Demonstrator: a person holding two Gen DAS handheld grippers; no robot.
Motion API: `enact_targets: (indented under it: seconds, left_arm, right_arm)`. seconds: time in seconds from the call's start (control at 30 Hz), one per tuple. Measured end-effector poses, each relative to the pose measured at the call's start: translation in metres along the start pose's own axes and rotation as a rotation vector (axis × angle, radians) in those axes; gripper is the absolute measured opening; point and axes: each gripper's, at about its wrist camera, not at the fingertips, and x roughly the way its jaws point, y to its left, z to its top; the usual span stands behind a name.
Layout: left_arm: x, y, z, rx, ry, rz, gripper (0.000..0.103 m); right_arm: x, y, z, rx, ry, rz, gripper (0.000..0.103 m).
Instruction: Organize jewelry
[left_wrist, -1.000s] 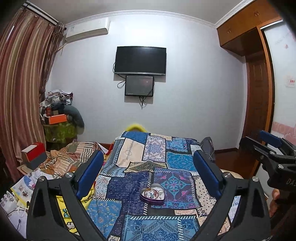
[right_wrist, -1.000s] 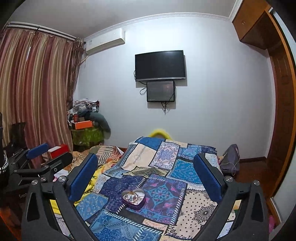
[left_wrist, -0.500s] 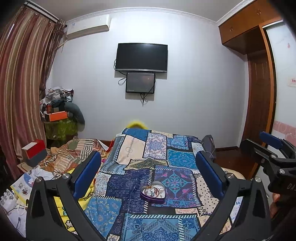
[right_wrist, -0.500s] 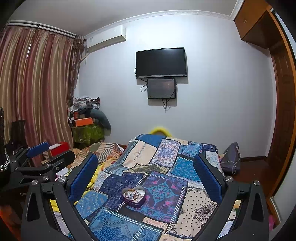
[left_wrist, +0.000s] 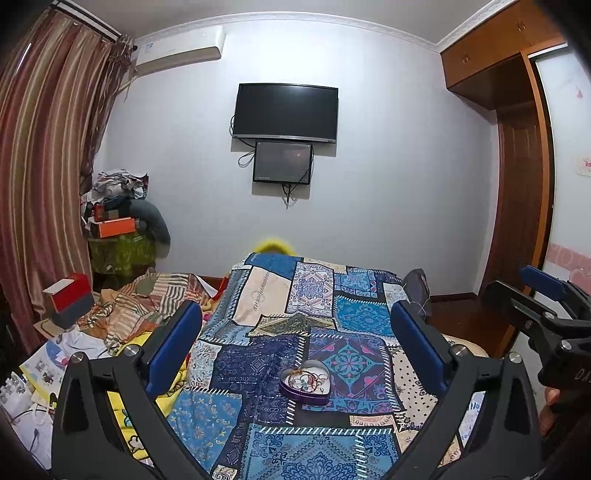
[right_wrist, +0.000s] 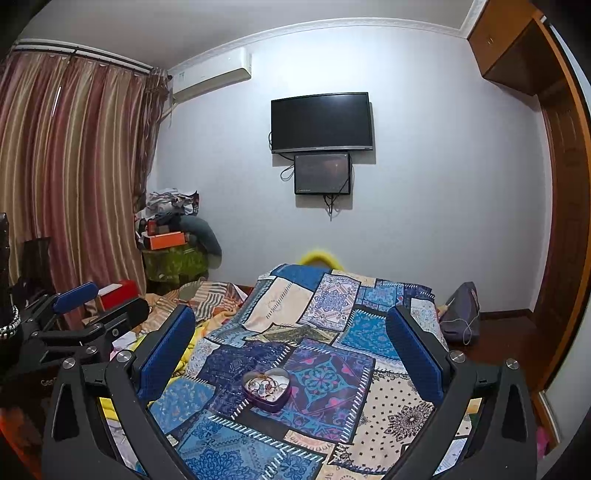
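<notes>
Heart tin (left_wrist: 305, 382): on patchwork quilt (left_wrist: 284, 458), bracelets inside — collection point.
Left gripper (left_wrist: 295, 350): jaws wide, empty — hovering.
Right gripper (right_wrist: 291, 350): the same.

**Patchwork bed with a heart-shaped tin**

The bed (left_wrist: 280, 302) fills the lower centre of both views, covered by a blue patchwork quilt (left_wrist: 258, 369). A purple heart-shaped tin (left_wrist: 305, 382) of jewelry (left_wrist: 308, 378) sits on the quilt. Crumpled striped bedding (left_wrist: 147, 302) lies at the bed's left side.
</notes>
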Motion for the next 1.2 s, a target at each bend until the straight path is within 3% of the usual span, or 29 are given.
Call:
enact_targets:
  seconds: [1.2]
  left_arm:
    - [0.0004,0.0006,-0.0002,-0.015,0.009,-0.029,0.102]
  right_arm:
    - [0.0013,-0.005,-0.0005,0.011,0.02,-0.006,0.102]
